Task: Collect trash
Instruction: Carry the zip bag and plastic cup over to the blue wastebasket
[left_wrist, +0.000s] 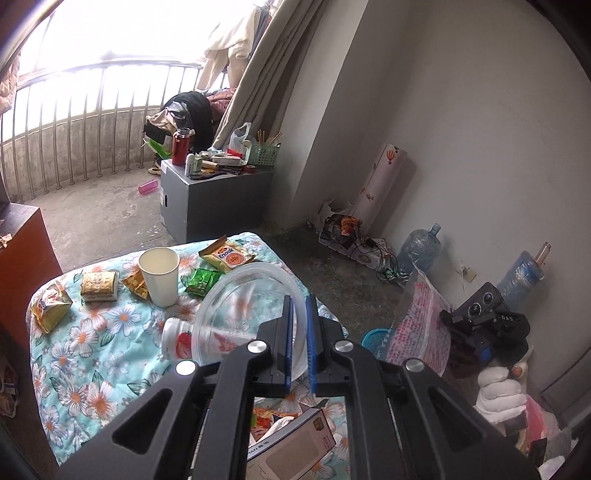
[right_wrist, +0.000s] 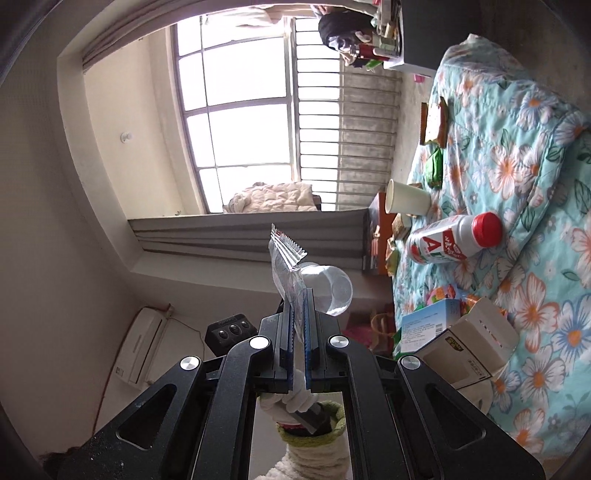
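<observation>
holding a clear plastic lid (left_wrist: 255, 295) by its rim, the left tongs (left_wrist: 299, 328) are pinched almost shut, the lid fanning out toward the upper left of the left wrist view, above the flowered quilt (left_wrist: 92, 343). the right tongs (right_wrist: 300, 314) are clamped nearly closed on a crinkly clear wrapper (right_wrist: 286, 258), which sticks up at the centre of the right wrist view; the same wrapper shows at the right of the left view, above a blue basket (left_wrist: 373, 338) on the floor.

both pieces look ready to be carried to wherever the trash goes; the basket seems the likely spot, though that is a guess. keep both grips firm, since the lid is slick and held only at its edge, and the wrapper is limp. let each go only once it is well over the opening.

still lying on the quilt: a paper cup (left_wrist: 159, 275), a white bottle (right_wrist: 452, 238) with a red cap, several snack packets (left_wrist: 226, 255) and small cartons (right_wrist: 469, 343) at the lower right of the right view.
</observation>
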